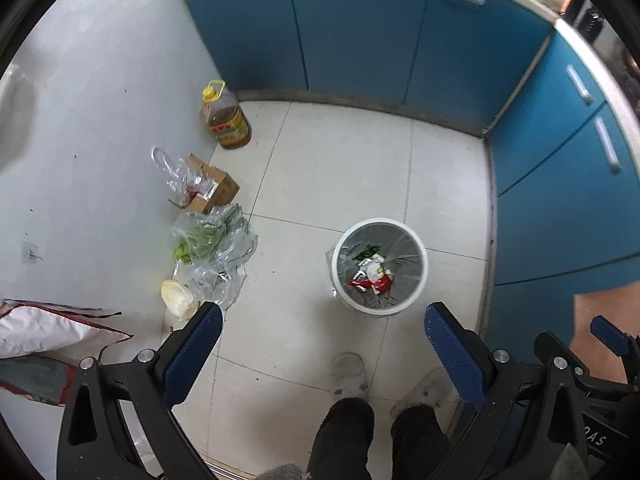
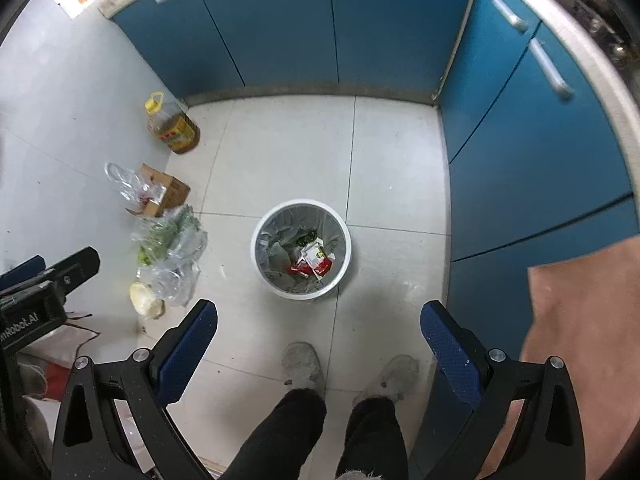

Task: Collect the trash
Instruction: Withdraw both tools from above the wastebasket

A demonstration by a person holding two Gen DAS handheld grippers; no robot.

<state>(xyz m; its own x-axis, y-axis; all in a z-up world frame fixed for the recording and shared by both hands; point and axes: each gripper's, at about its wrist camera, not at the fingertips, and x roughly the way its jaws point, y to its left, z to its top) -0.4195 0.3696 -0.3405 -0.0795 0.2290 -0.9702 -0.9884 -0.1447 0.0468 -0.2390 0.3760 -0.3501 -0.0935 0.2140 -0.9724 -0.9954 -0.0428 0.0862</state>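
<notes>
A white round trash bin (image 1: 421, 258) with a grey liner stands on the tiled floor; it also shows in the right wrist view (image 2: 345, 240). Red and white wrappers (image 1: 372, 276) lie inside it, seen also in the right wrist view (image 2: 314, 262). My left gripper (image 1: 323, 320) is open and empty, held high above the floor, near side of the bin. My right gripper (image 2: 319, 316) is open and empty, also high above the floor in front of the bin. The right gripper's body shows at the left wrist view's right edge (image 1: 608, 336).
Along the left wall: a yellow-capped oil jug (image 1: 226, 120), a cardboard box (image 1: 212, 188), clear plastic bags with greens (image 1: 212, 240), a pale cabbage piece (image 1: 176, 298), a white sack (image 1: 48, 332). Blue cabinets (image 1: 360, 28) line the back and right. The person's feet (image 1: 350, 374) stand below.
</notes>
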